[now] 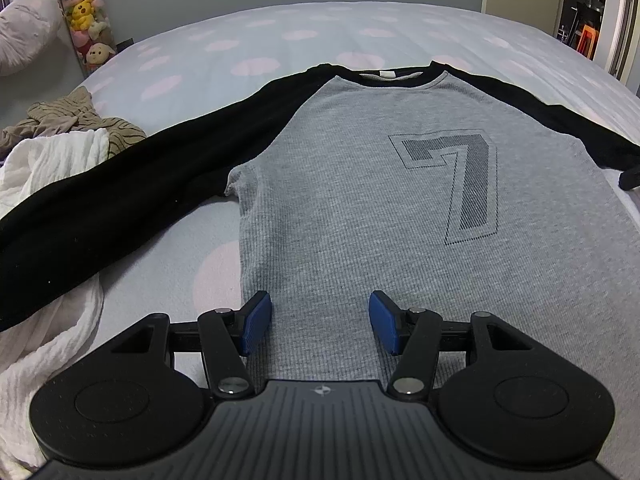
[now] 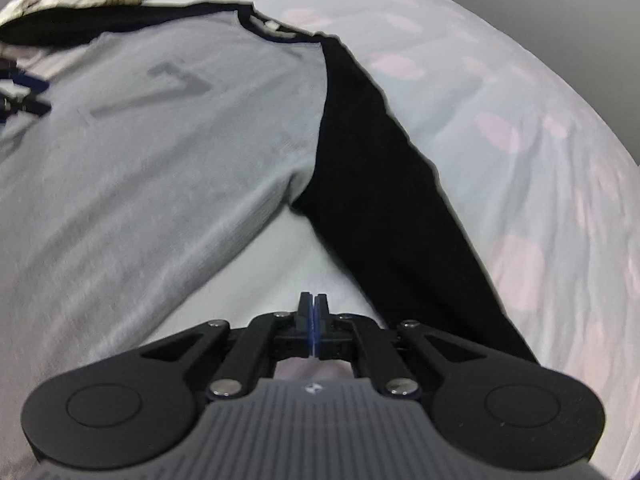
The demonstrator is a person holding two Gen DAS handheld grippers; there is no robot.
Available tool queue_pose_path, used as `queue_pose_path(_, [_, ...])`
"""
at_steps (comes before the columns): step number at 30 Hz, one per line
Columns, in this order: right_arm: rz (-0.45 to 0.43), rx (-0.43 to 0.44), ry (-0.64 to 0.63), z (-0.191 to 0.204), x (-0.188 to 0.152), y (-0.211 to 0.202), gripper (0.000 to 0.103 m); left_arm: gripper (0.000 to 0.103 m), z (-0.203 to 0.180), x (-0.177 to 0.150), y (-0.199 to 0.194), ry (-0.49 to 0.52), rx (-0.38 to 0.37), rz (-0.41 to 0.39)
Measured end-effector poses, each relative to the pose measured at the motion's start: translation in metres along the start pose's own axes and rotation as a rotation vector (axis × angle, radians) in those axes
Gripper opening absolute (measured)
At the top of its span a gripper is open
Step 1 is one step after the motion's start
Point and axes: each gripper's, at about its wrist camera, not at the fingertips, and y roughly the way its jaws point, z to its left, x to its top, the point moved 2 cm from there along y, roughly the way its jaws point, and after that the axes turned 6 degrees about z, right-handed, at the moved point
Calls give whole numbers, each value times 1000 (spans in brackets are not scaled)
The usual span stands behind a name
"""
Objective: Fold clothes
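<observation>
- The left gripper (image 1: 320,322) sits nearest in the left wrist view, its blue pads (image 1: 256,322) spread wide apart with nothing between them, over the lower part of the shirt's grey body.
- The right gripper (image 2: 313,312) has its pads pressed together, nothing visibly caught between them; it hangs over bare bedsheet (image 2: 280,248) in the gap between the shirt's body and its black sleeve.
- The shirt (image 1: 360,200) lies flat and face up on the bed, grey body with black raglan sleeves, hem toward the grippers and collar away.
- A large outlined "7" (image 1: 452,184) is printed on the chest.
- One black sleeve (image 1: 120,192) stretches out diagonally to the left in the left wrist view, its end lying over a white cloth (image 1: 44,240).
- The other black sleeve (image 2: 392,200) runs from the shoulder down just beside the right gripper; this view is slightly blurred.
- Beyond the white cloth lies a crumpled tan striped garment (image 1: 80,120), touching it.
- The black collar (image 1: 396,80) shows a small white label inside.
- The bed (image 1: 280,40) carries a pale sheet with pink spots.
- Farthest off, at the left, a column of plush toys (image 1: 86,16) stands against the wall, with a pale pillow (image 1: 28,28) beside it.
</observation>
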Motion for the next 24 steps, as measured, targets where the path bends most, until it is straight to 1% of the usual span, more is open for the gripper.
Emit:
queue_pose_path(2, [-39,-21,33,-1,2,-2,8,53,0,0,-1,0,-1,1])
queue_pose_path(3, [-63,-17,48,-1,5,-4,8,53,0,-1,-1,-1,-1,2])
queue_pose_path(5, [-109,-42,43,2,14,-7,9,53,0,-1,-1,-1,1,2])
queue_pose_path(7, [-135,-59,23,6,25,-6,23,53,-1,-1,-1,3,5,2])
queue_pose_path(8, [-137,-66,5,9,31,-1,33,53,-2,-1,-1,5,7,2])
queue_pose_path(9, [-133,-71,-12,12,36,4,32,53,-1,-1,0,5,6,2])
queue_pose_path(10, [-110,-69,-28,14,38,11,31,53,-1,-1,0,3,3,2])
queue_pose_path(11, [-87,-66,-41,15,39,17,28,53,0,-1,0,1,1,3])
queue_pose_path(12, [-68,-56,-41,17,39,22,15,53,0,-1,0,0,-2,3])
queue_pose_path(15, [-65,-52,-16,17,35,21,15,53,1,-1,1,-2,-7,3])
queue_pose_path(17, [-56,-42,26,14,29,15,17,53,1,-1,1,-2,-9,2])
queue_pose_path(19, [-49,-31,78,10,22,8,16,53,2,-1,0,-5,-13,2])
queue_pose_path(22, [-53,-24,230,7,6,-8,17,53,5,0,-2,-18,-25,4])
queue_pose_path(24, [-103,-13,354,17,-4,-23,18,53,7,1,-5,-38,-38,3])
